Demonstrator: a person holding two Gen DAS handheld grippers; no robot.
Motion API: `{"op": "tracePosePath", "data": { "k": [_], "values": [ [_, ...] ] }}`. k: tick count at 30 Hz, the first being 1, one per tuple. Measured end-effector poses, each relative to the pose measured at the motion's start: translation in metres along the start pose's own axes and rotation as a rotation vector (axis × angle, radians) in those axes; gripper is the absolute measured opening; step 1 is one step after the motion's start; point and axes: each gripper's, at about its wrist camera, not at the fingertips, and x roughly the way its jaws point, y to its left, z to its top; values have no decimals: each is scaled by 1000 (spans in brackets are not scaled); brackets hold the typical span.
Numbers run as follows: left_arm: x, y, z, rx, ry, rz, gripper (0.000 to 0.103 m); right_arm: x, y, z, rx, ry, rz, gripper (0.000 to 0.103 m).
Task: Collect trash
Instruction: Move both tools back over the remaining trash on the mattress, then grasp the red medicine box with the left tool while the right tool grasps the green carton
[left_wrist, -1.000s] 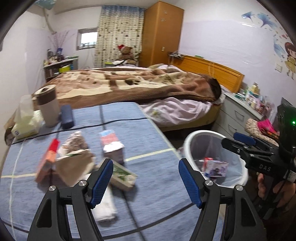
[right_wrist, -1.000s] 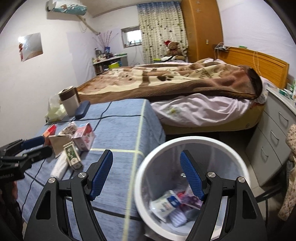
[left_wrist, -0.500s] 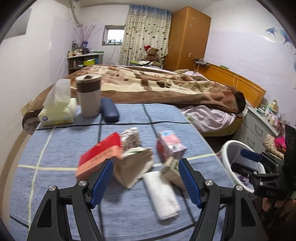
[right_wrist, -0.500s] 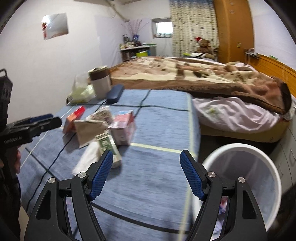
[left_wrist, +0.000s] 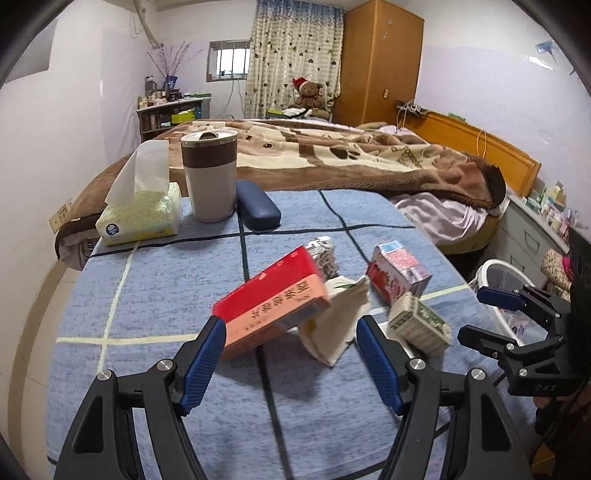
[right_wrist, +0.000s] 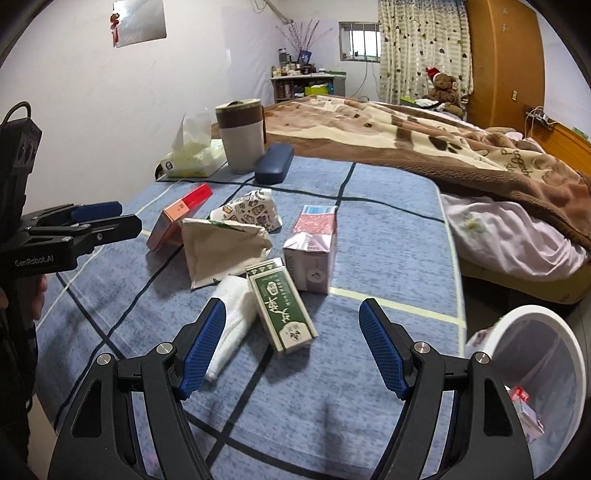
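Trash lies on the blue table: a red and pink box, a crumpled paper bag, a patterned wrapper, a pink milk carton, a green box and a white tissue roll. My left gripper is open, just before the red box. My right gripper is open over the green box. A white bin with trash inside stands at the table's right.
A tissue pack, a brown and white cup and a dark blue case stand at the table's far end. A bed with a brown blanket lies behind. Drawers stand at the right.
Both grippers have swung left, from the bin toward the trash on the table. Both remain open and empty. The left has come close to the red box.
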Motion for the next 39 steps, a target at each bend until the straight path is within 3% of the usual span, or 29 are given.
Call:
{"op": "tracePosePath", "data": {
  "k": [2, 3, 4, 8, 16, 20, 23, 27, 30, 39],
  "values": [
    [4, 4, 1, 29, 8, 4, 73, 7, 1, -1, 0, 18, -4, 72],
    [7, 6, 2, 48, 15, -1, 73, 11, 3, 0, 0, 29, -3, 64],
    [9, 7, 1, 60, 21, -2, 73, 14, 3, -1, 1, 40, 0, 62],
    [22, 12, 5, 135, 47, 44, 73, 23, 7, -1, -9, 68, 1, 62],
    [43, 22, 18, 234, 78, -52, 73, 35, 8, 2, -16, 102, 8, 48],
    [57, 18, 22, 302, 101, -83, 73, 37, 8, 0, -25, 117, 9, 48],
    [70, 20, 28, 290, 114, -114, 73, 39, 7, 2, -29, 122, 1, 44],
    [85, 21, 32, 306, 130, -92, 73, 40, 6, 2, -25, 126, 3, 42],
    [96, 24, 35, 296, 151, -141, 73, 42, 5, 2, -26, 130, 3, 42],
    [118, 40, 44, 227, 179, -125, 73, 45, 1, 2, -5, 139, 12, 42]
  ]
}}
